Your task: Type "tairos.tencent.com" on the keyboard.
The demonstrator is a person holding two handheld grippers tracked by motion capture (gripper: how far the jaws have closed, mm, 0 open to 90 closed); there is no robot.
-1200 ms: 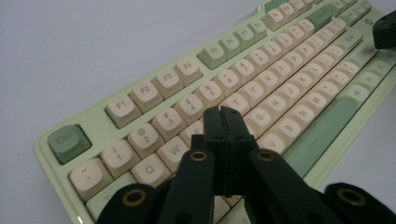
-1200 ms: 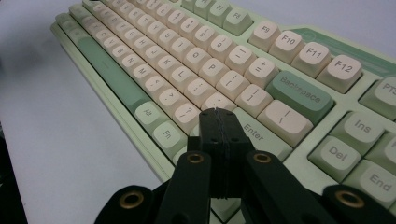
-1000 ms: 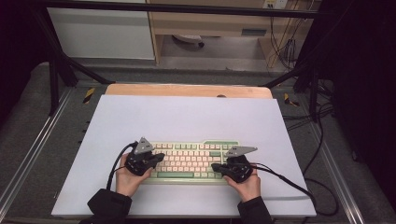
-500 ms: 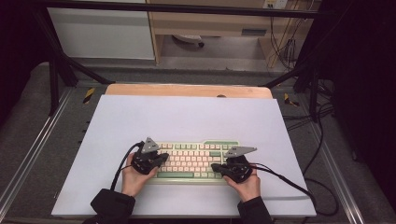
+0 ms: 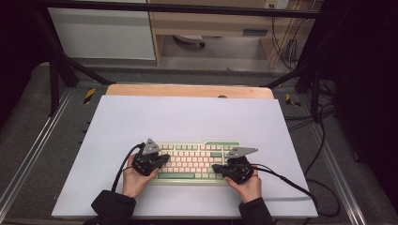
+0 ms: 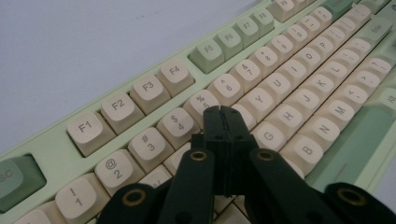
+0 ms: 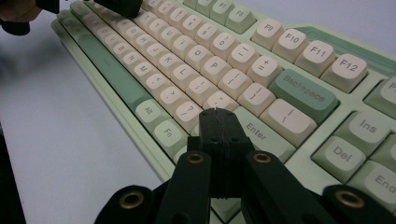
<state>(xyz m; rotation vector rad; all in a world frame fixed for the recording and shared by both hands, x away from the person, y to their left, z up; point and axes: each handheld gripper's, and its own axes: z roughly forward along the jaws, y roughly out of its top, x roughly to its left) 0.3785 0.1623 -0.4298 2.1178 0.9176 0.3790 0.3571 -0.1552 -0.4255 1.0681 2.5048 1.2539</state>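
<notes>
Both grippers, left [image 6: 223, 111] and right [image 7: 216, 113], closed and empty over the keyboard [image 5: 195, 161]; blunt paired tips risk pressing neighbouring keys.

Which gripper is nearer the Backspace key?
Right. The right gripper hovers shut beside Enter, just below the Backspace key; the left gripper sits shut over the keyboard's left number-row end.

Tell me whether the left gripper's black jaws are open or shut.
Shut. In the left gripper view, the left gripper has its jaws pressed together, nothing between them, above the cream-and-green keyboard.
</notes>
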